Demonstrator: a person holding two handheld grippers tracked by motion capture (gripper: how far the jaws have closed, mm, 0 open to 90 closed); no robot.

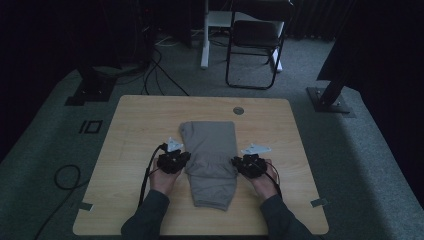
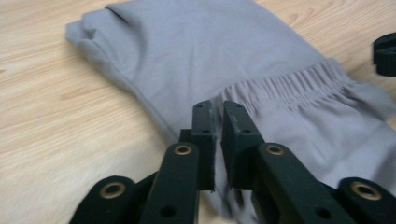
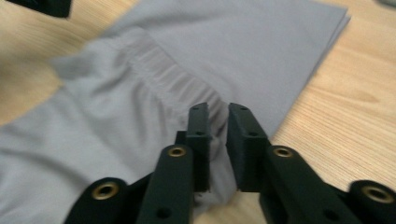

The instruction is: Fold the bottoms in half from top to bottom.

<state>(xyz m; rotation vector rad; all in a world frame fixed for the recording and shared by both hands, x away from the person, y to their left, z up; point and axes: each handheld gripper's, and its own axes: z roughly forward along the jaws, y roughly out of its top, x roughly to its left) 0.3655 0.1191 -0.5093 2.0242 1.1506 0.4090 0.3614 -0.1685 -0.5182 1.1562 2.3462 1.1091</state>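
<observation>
At the frame's centre, on the wooden surface (image 1: pixel 130 145): left hand-held gripper (image 1: pixel 186 156) and right hand-held gripper (image 1: pixel 235 162) each pinching, jaws narrow, an edge of grey folded trousers (image 1: pixel 210 145).

**No readable writing in view**

No letters, brand names, numbers or labels can be read anywhere in the three views. The one sign-like mark is a black outlined shape on the grey floor (image 1: pixel 60 150) just left of the table (image 1: pixel 130 115), seen from the high view: two small outlined boxes side by side (image 1: pixel 91 126), which could pass for "10" or "ID", though it is too dim and small to tell which. The grey garment (image 2: pixel 196 51) shows no tag or print in either gripper view, and the black tool parts carry no marking that can be made out.
</observation>
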